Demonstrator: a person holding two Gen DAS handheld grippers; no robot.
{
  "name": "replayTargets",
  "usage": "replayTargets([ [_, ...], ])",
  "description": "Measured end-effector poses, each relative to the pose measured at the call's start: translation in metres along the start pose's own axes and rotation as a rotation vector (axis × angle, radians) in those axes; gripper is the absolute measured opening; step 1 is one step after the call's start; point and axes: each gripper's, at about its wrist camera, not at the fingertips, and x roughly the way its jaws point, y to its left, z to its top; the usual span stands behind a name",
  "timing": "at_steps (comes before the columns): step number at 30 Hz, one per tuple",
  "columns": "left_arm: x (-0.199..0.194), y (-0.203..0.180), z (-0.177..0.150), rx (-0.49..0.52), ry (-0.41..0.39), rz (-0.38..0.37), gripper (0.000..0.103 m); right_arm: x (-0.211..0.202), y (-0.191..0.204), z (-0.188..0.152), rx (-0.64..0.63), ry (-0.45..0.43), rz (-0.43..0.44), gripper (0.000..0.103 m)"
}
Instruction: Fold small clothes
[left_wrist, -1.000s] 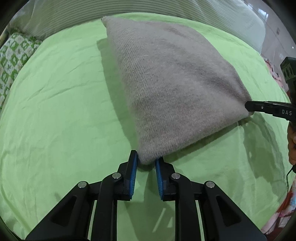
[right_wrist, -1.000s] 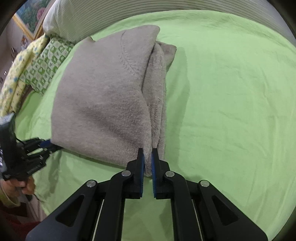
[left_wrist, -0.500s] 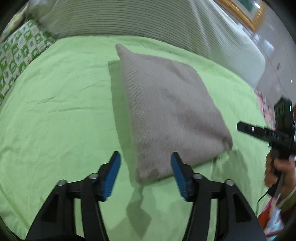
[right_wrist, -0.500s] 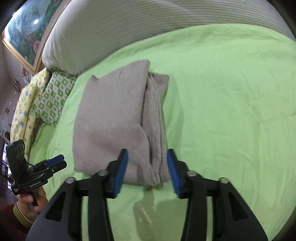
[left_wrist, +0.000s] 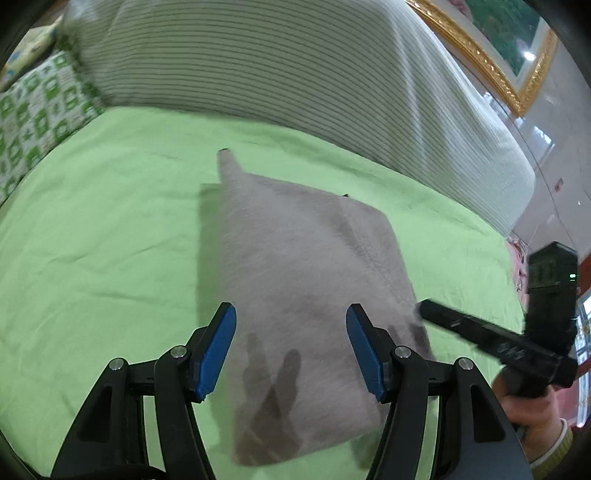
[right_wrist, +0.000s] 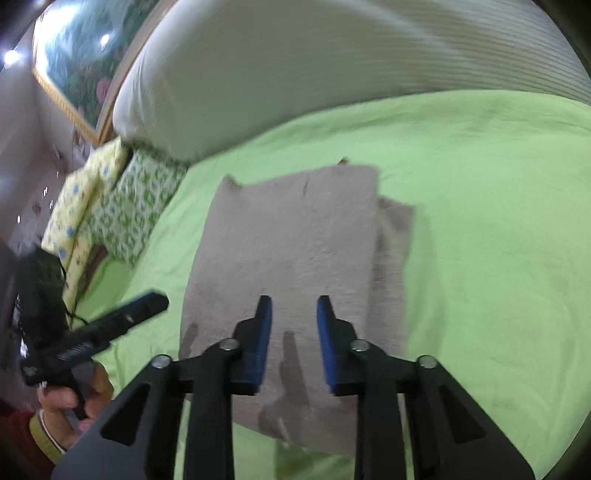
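Observation:
A grey knit garment (left_wrist: 295, 258) lies folded in a rough rectangle on the green bedsheet (left_wrist: 92, 240). My left gripper (left_wrist: 290, 325) hovers above its near end, open, with nothing between the blue pads. In the right wrist view the same garment (right_wrist: 288, 240) shows a narrower folded layer sticking out along its right side. My right gripper (right_wrist: 294, 308) hangs over the near edge with its jaws closing and a gap still between them; nothing is held. Each gripper also appears in the other view, hand-held: the right gripper (left_wrist: 428, 314) and the left gripper (right_wrist: 155, 301).
A large striped white pillow (left_wrist: 295, 66) runs along the far edge of the bed. Green-patterned pillows (right_wrist: 136, 210) sit at the far left corner. A gold-framed picture (left_wrist: 480, 55) hangs on the wall behind. Green sheet spreads on both sides of the garment.
Both grippers let go of the garment's near corners, opened, and rose back away from it. The garment now lies flat. The right jaws have narrowed again since half a second ago.

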Motion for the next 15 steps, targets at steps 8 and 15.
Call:
replayTargets([
  [8,0.058,0.011,-0.009,0.016,0.134,0.097,0.063,0.044,-0.023,-0.007,0.016,0.110,-0.125,0.003],
  [15,0.068,0.019,-0.016,-0.037,0.159,0.069,0.064,0.050,-0.037,-0.011,0.060,0.100,-0.103,0.000],
])
